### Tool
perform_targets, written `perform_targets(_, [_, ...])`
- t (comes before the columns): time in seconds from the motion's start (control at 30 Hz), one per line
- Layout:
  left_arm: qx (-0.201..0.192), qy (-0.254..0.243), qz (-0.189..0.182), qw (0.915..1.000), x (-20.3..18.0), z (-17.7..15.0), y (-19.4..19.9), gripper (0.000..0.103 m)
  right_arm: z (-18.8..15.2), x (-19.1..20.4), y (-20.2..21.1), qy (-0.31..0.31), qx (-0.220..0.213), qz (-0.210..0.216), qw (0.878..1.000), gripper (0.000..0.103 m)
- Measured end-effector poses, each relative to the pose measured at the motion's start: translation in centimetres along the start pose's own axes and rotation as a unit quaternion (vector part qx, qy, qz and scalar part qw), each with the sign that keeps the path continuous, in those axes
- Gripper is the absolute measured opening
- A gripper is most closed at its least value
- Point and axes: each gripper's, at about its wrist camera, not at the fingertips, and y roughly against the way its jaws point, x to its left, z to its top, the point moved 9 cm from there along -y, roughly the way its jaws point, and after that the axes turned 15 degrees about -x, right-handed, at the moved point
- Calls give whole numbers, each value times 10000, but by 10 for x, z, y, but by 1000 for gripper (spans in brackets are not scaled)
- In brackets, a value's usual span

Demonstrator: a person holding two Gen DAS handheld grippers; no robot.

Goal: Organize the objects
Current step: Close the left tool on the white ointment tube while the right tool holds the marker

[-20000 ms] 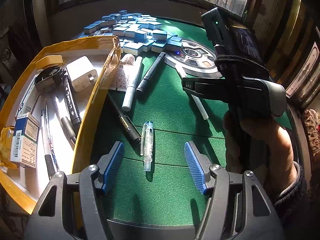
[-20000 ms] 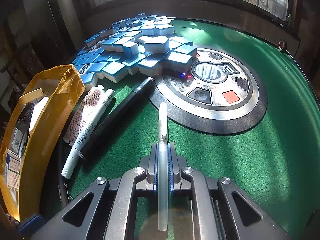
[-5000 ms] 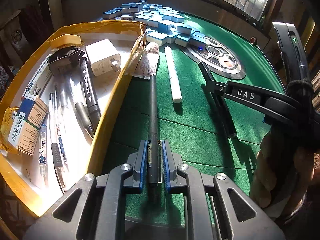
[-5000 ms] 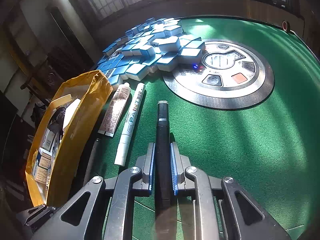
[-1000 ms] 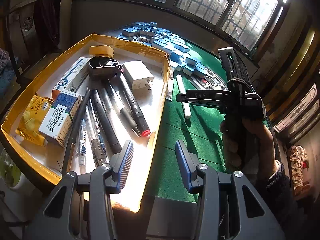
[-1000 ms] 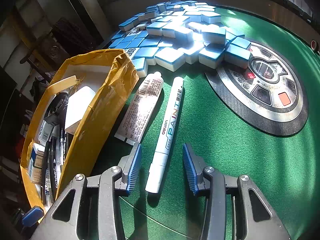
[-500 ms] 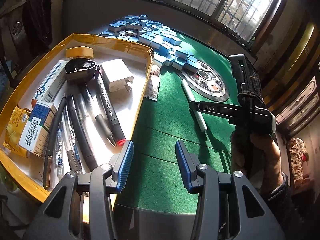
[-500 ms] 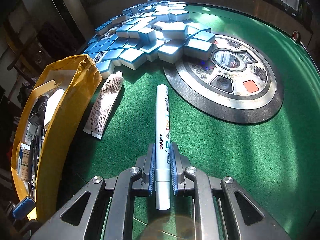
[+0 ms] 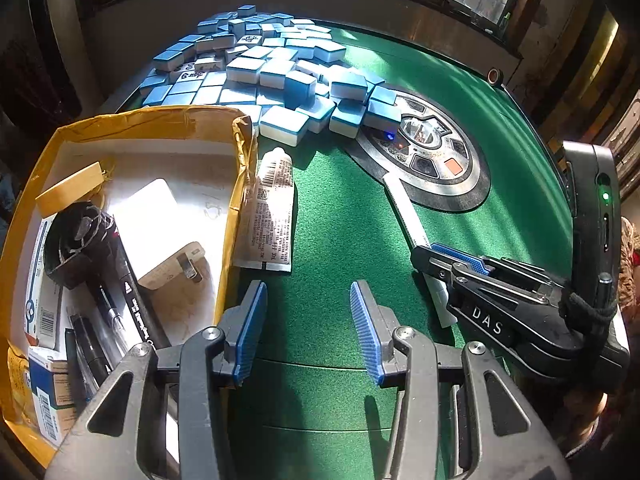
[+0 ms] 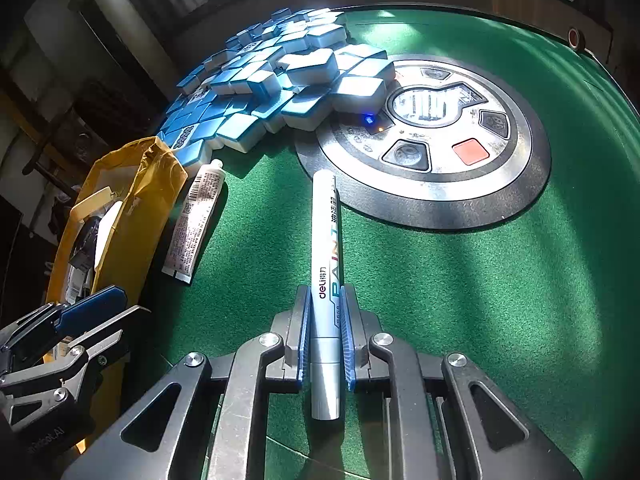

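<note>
A white paint marker [image 10: 327, 248] lies along the green felt, and my right gripper [image 10: 325, 312] is shut on its rear half. In the left wrist view that marker [image 9: 406, 212] sticks out of the right gripper [image 9: 444, 256] at the right. My left gripper [image 9: 305, 312] stands open over bare felt, nothing between its blue pads. Just ahead of it to the left lies a flat white tube [image 9: 270, 216] with a barcode, against the yellow box [image 9: 240, 184]. The box holds pens, a white charger [image 9: 160, 224] and small cartons. In the right wrist view the tube [image 10: 194, 224] is beside the box [image 10: 136, 208].
A heap of blue and white mahjong tiles [image 9: 280, 76] fills the far left of the table. The round control panel [image 10: 432, 136] with a red button sits in the table's middle. Open green felt [image 10: 500, 300] lies to the right.
My right gripper closed on the white marker and turned it to point away. My left gripper moved right from over the box to over the felt, staying open.
</note>
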Motion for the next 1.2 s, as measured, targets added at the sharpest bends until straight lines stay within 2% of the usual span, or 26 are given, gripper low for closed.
perform_targets(0.1, [29, -213, 178, 9996, 0, 5, -13, 42, 0, 2, -1, 47, -6, -33, 10000, 12])
perform_targets(0.27, [38, -190, 237, 9995, 3, 14, -21, 42, 1, 0, -2, -77, 31, 57, 9999, 12])
perform_targets(0.47, [-5, -178, 661, 9977, 25, 25, -30, 42, 0, -1, -2, -78, 31, 52, 10000, 12])
perform_targets(0.6, [-79, -226, 633, 9977, 26, 35, -36, 42, 0, 0, -2, -40, 16, 6, 10000, 12])
perform_targets(0.77, [161, -332, 406, 9985, 17, 40, -59, 42, 0, -1, -2, -103, 18, 32, 9999, 12])
perform_targets(0.87, [115, -460, 672, 9966, 19, 44, -67, 42, 0, -1, -2, -98, 17, 29, 9999, 13])
perform_targets(1.0, [115, -485, 685, 9964, 18, 46, -69, 42, 1, -1, -3, -95, -13, 24, 10000, 13])
perform_targets(1.2, [68, -845, 901, 9923, 17, 46, -75, 42, 1, 1, -1, -23, -58, -49, 10000, 13])
